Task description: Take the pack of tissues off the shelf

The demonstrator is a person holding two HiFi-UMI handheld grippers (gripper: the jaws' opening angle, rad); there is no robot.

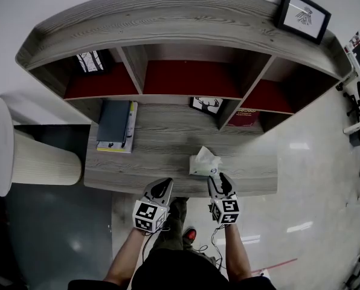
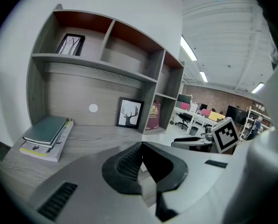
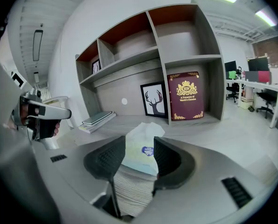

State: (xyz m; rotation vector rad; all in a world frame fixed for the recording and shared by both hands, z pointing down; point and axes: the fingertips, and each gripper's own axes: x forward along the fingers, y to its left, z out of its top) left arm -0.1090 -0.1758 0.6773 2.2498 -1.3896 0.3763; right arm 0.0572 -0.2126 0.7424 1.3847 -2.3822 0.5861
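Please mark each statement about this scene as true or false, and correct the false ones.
1. The pack of tissues lies on the desk surface, outside the shelf compartments. True.
2. The right gripper is shut on the pack. False: its jaws stand apart and do not press it.
3. In the head view, the stack of books lies to the right of the deer picture. False: it lies to the left.
4. The left gripper holds nothing. True.
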